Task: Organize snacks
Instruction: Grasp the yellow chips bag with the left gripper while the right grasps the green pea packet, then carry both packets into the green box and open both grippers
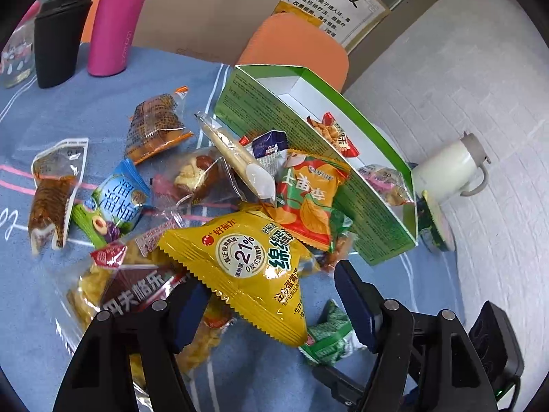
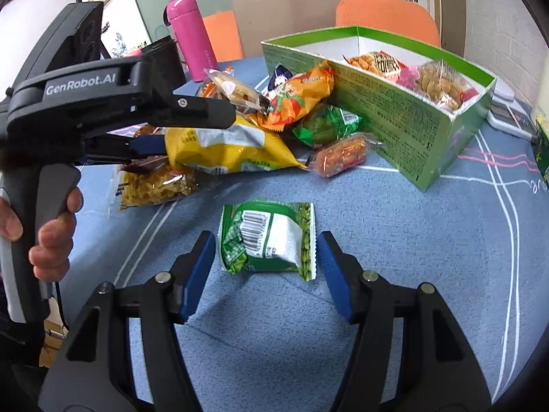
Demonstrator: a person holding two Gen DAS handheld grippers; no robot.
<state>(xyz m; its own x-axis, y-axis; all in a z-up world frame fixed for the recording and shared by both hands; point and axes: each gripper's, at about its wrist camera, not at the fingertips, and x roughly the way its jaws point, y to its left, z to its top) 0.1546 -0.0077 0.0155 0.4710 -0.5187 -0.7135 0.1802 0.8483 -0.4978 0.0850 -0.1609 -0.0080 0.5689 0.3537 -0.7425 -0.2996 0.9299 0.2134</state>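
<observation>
Green packet (image 2: pixel 269 238); box (image 2: pixel 394 116) holds snacks (image 2: pixel 435 86).

Clear glass (image 1: pixel 15 58) cut by left edge, waffle pack (image 1: pixel 137 295) partly under yellow bag (image 1: pixel 250 267).

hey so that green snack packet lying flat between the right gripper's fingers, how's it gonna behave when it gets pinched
The green snack packet looks like thin, crinkled film, so it will probably buckle rather than stay stiff. It seems small and light, likely easy to lift. Its glossy surface may slip against the right hand-held gripper, whose jaws stand open on either side.
</observation>
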